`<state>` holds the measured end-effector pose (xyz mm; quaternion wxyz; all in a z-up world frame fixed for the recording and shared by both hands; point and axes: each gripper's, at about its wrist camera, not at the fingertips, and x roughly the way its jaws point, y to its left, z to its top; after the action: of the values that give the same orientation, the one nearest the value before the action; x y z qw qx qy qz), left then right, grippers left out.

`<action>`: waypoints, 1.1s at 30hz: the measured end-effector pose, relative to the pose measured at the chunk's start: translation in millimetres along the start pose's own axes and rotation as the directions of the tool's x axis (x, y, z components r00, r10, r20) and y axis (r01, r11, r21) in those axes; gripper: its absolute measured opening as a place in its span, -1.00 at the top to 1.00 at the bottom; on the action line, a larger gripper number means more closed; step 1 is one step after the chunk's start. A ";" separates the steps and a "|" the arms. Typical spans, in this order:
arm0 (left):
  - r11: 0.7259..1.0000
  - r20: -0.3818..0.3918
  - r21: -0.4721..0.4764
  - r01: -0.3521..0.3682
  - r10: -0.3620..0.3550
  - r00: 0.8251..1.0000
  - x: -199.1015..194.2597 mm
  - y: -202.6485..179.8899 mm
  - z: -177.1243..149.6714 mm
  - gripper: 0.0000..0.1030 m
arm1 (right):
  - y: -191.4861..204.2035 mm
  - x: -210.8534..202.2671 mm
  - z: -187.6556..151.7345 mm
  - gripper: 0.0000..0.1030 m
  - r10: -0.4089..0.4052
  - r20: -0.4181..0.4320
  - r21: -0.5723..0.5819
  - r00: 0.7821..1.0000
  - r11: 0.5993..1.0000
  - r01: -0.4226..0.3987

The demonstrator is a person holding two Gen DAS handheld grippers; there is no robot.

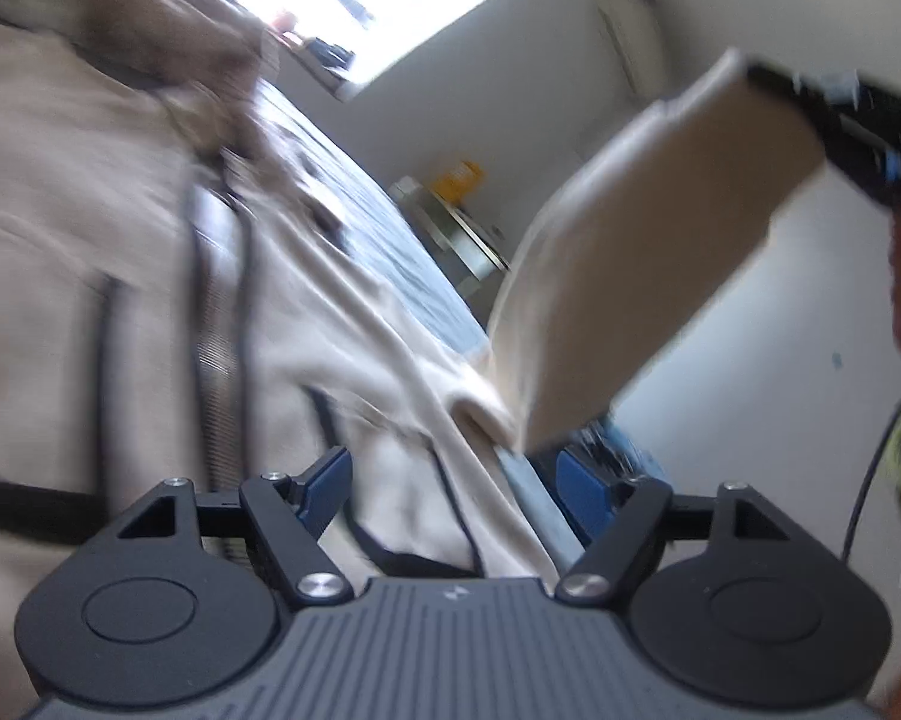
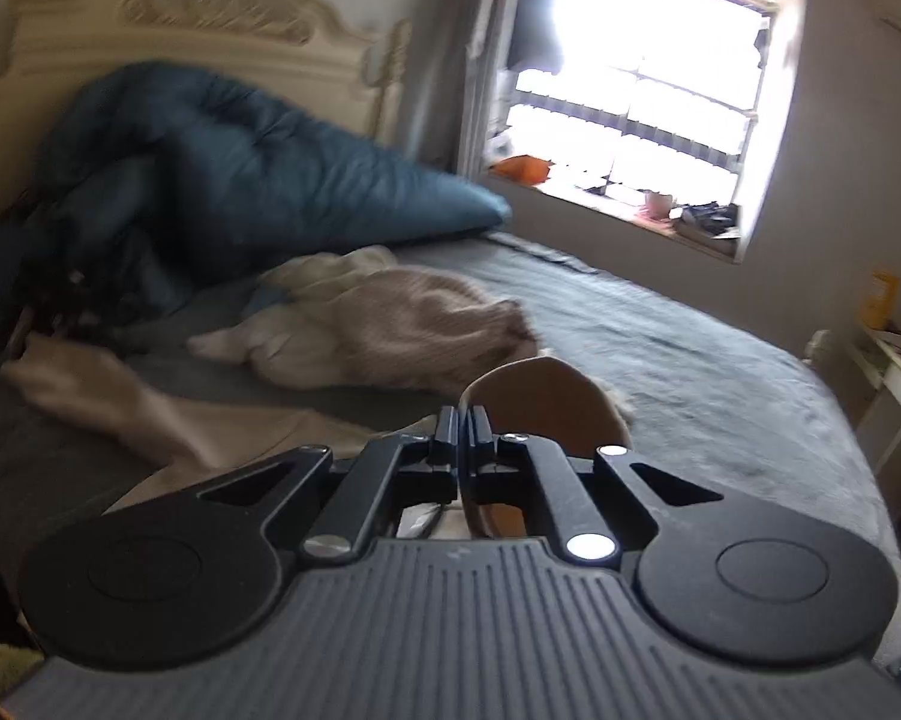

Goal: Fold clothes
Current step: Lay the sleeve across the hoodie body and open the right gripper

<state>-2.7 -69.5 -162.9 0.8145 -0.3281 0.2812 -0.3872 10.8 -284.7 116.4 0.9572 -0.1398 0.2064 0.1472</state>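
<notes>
Now the left gripper point(image 1: 450, 483) has its blue pads point(image 1: 326, 483) spread wide apart, and nothing is pinched between them. Under it lies a tan jacket point(image 1: 120, 276) with dark trim, spread over the blue-grey bed point(image 1: 402, 252). One sleeve point(image 1: 630, 276) of the jacket is lifted up in the air. Its far end is held by the right gripper point(image 1: 810, 96), which shows at the top right of the left view.

From the right view, the right gripper point(image 2: 466, 420) is clamped tight on a fold of the tan cloth point(image 2: 546, 402), and the cloth sticks up past its tips. More of the jacket point(image 2: 168, 414) trails over the bed point(image 2: 720, 372) to the left. Farther back sits a fuzzy tan sweater point(image 2: 414, 324) in a heap. Behind it a blue blanket point(image 2: 258, 180) is piled against the cream headboard point(image 2: 198, 12). A bright window point(image 2: 648, 90) is on the far wall. Both pictures are blurry.
</notes>
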 end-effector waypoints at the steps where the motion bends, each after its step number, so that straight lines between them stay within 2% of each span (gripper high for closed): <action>1: 1.000 0.038 -0.022 -0.017 0.017 0.999 -17.5 6.0 5.5 -0.51 | 13.4 5.1 -0.2 0.97 0.024 -0.014 -0.017 1.000 1.000 -0.024; 5: 0.988 0.148 -0.143 -0.062 0.083 0.985 -85.4 38.5 23.5 -0.58 | 66.0 30.1 -14.0 0.97 0.125 -0.082 -0.062 0.989 0.990 -0.131; 7: 0.977 0.195 -0.199 -0.081 0.120 0.973 -118.0 54.2 31.7 -0.58 | 94.6 45.6 -28.4 0.97 0.183 -0.110 -0.062 0.977 0.980 -0.191; 8: 0.974 0.209 -0.198 -0.112 0.154 0.966 -130.7 57.6 33.6 -0.58 | 108.8 54.0 -36.6 0.97 0.205 -0.128 -0.066 0.970 0.974 -0.215; 11: 0.962 0.221 -0.177 -0.210 0.247 0.944 -157.4 62.5 38.3 -0.58 | 147.2 75.6 -65.8 0.96 0.277 -0.151 -0.035 0.949 0.958 -0.286; 13: 0.955 0.217 -0.175 -0.238 0.274 0.937 -168.0 67.4 40.2 -0.58 | 171.1 88.7 -88.3 0.94 0.325 -0.169 0.007 0.931 0.945 -0.328; 17: 0.944 0.208 -0.175 -0.278 0.312 0.927 -179.9 72.9 44.1 -0.58 | 214.5 100.6 -126.7 0.85 0.357 -0.188 0.015 0.915 0.933 -0.360; 18: 0.944 0.205 -0.171 -0.283 0.315 0.927 -182.1 72.2 44.0 -0.58 | 217.8 95.7 -131.6 0.80 0.365 -0.170 0.033 0.915 0.931 -0.364; 20: 0.946 0.204 -0.153 -0.287 0.314 0.927 -181.7 69.5 44.1 -0.58 | 218.6 81.0 -140.9 0.49 0.386 -0.115 0.090 0.915 0.922 -0.377; 22: 0.950 0.196 -0.121 -0.289 0.308 0.931 -179.1 64.6 46.4 -0.58 | 209.1 56.6 -151.7 0.39 0.399 -0.051 0.150 0.916 0.910 -0.388; 25: 0.958 0.167 -0.050 -0.282 0.287 0.943 -163.7 53.0 52.6 -0.60 | 190.2 24.8 -173.8 0.18 0.358 -0.002 0.226 0.934 0.910 -0.348; 28: 0.964 0.117 0.034 -0.264 0.259 0.959 -140.2 36.8 57.4 -0.67 | 159.0 -0.7 -200.4 0.16 0.243 0.009 0.335 0.970 0.913 -0.232; 30: 0.961 0.067 0.079 -0.267 0.262 0.963 -120.7 29.6 60.0 -0.68 | 139.1 -14.4 -218.3 0.16 0.159 0.007 0.408 0.987 0.901 -0.148; 33: 0.946 -0.007 0.131 -0.296 0.299 0.954 -92.7 23.0 61.0 -0.68 | 109.3 -28.3 -239.4 0.16 0.117 -0.003 0.550 0.993 0.829 -0.097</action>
<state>0.8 36.5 -123.1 0.8791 -0.2237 0.3129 -0.2816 -135.8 -269.4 -103.4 0.9434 0.1496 0.2648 0.1326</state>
